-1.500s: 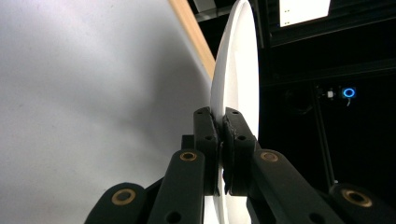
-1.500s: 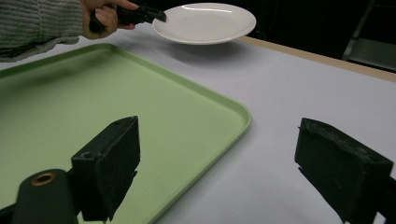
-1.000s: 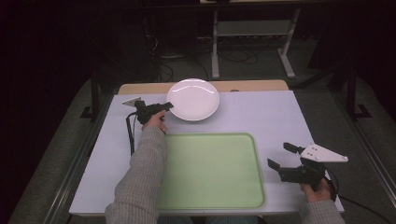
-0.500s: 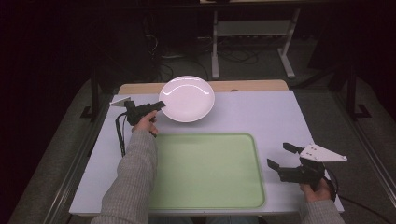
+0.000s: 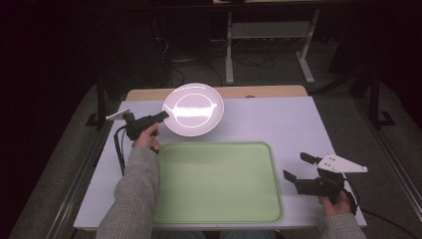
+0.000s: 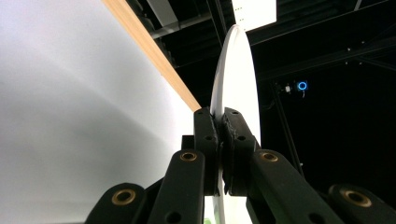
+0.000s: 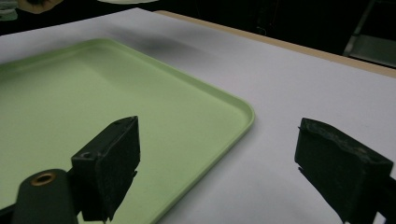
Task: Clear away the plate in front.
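A white plate [image 5: 194,108] hangs tilted above the far left part of the table, held by its left rim. My left gripper [image 5: 160,117] is shut on that rim; in the left gripper view the plate [image 6: 236,79] stands edge-on between the pressed pads [image 6: 223,140]. A light green tray [image 5: 216,181] lies flat on the near middle of the white table [image 5: 278,124]. My right gripper [image 5: 297,167] rests at the near right, just beyond the tray's right edge, open with nothing between its fingers; the right gripper view has the tray's corner [image 7: 233,109] ahead of it.
A wooden strip [image 5: 259,91] runs along the table's far edge. Behind it stand a metal stand [image 5: 268,35] and cables on the dark floor. A cable [image 5: 119,149] trails from the left gripper over the table's left side.
The left gripper has carried the plate to the left and lifted it off the table, tilting it. The right gripper has stayed where it was.
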The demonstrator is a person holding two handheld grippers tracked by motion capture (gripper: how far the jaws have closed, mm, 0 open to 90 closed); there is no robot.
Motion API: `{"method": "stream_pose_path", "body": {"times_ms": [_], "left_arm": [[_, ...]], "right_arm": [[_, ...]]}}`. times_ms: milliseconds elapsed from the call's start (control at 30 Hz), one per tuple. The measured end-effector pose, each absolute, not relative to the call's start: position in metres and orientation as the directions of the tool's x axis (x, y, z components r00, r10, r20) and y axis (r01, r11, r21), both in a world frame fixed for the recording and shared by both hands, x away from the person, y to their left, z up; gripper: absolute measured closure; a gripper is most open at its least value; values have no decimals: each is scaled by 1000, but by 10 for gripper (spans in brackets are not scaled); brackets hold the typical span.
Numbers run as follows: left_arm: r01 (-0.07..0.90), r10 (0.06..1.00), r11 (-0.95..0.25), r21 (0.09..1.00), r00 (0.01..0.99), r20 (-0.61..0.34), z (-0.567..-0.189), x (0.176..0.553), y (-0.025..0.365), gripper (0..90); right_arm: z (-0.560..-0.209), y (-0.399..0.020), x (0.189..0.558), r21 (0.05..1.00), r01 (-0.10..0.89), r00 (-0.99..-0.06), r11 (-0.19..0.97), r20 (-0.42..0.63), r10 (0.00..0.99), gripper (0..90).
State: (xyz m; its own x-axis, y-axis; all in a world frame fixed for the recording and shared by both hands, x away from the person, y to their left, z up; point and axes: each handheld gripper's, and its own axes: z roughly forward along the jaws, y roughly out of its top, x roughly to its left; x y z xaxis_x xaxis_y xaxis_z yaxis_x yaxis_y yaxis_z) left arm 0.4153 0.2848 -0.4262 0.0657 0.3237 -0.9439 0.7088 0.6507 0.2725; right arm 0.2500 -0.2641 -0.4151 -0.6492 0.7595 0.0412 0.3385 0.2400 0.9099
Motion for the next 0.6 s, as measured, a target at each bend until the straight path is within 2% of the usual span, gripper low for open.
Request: {"method": "stream_pose_path", "body": {"times_ms": [600], "left_arm": [[722, 350, 638, 267, 37, -936, -444, 380, 306, 859]], "right_arm": [[-416, -262, 249, 909, 346, -644, 233, 49, 764, 133]]}}
